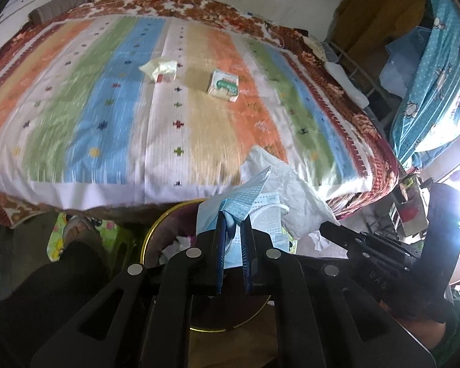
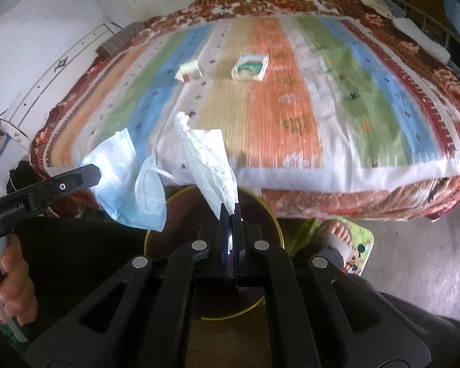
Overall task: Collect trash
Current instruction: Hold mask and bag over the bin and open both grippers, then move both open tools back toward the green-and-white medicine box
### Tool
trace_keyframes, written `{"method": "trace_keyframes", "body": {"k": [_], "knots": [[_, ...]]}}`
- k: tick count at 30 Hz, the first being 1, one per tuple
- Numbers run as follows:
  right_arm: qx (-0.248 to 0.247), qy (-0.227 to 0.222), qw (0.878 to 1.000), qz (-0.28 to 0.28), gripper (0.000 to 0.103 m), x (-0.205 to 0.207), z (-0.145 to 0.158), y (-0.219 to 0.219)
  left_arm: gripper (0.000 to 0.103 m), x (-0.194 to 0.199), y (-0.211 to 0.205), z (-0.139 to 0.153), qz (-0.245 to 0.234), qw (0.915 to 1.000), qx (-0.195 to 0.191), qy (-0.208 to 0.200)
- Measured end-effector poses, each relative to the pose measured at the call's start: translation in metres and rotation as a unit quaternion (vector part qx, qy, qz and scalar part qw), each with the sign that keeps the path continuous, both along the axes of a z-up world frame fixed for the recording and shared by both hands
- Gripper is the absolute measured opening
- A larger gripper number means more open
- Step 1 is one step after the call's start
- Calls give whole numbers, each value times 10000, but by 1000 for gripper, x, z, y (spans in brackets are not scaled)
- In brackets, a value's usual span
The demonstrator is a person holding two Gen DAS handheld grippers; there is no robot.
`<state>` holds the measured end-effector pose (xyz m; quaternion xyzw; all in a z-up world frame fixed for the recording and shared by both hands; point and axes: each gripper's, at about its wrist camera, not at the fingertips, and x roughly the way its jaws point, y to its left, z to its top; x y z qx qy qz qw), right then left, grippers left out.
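Trash is being held over a gold-rimmed bin [image 2: 273, 214]: a blue face mask [image 1: 242, 199] is being clamped by the left gripper [image 1: 233, 214], a white tissue [image 2: 208, 165] by the right gripper [image 2: 229, 208]. A small carton [image 1: 224, 86] and crumpled wrapper [image 1: 161, 69] are being left on the striped bedspread [image 1: 107, 107].

A striped blanket [image 1: 156, 128] covers the bed; a cartoon-printed floor mat [image 2: 360, 247] lies below.

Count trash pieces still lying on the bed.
2: a crumpled yellowish wrapper on the white stripe near the blue one, and a small green-printed box to its right by the orange stripe. Nothing else shows on the bedspread, though its near edge is partly hidden.
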<state>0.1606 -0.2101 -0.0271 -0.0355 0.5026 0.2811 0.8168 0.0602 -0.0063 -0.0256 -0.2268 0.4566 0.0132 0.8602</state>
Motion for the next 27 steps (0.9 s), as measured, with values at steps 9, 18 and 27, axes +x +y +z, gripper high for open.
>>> {"method": "trace_keyframes", "body": {"k": [9,18,27], "knots": [[-151,576,9982,-106,1,-2,-29,2,9,7,-8,-23,18,9989,43,475],[-188,891,9958,-74,31,-1,-39,6,36,9,2,-29,193,9979,-208,580],[-266,520,9983,42,45,8,-28,17,54,10,32,-12,628,9973,-166,332]]}}
